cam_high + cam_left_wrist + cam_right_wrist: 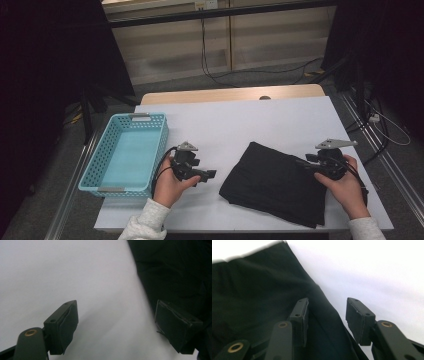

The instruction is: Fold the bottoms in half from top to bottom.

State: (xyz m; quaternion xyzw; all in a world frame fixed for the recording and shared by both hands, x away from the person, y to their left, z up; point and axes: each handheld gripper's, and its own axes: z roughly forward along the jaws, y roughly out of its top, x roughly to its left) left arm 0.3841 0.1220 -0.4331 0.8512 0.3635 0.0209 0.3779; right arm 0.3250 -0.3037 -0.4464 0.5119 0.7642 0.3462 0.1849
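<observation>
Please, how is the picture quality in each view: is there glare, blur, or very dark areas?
High view: sharp, evenly lit white table, but both side margins fall into near black, and the black cloth shows few folds. Left gripper view: soft focus, the table glows pale with a faint shadow between the jaws. Right gripper view: the cloth's far edge is blurred, and the table is overexposed.

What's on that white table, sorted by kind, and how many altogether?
Black folded cloth: 1
Turquoise plastic basket: 1
Hand-held tools: 2, the left tool and the right tool
Total: 4
</observation>
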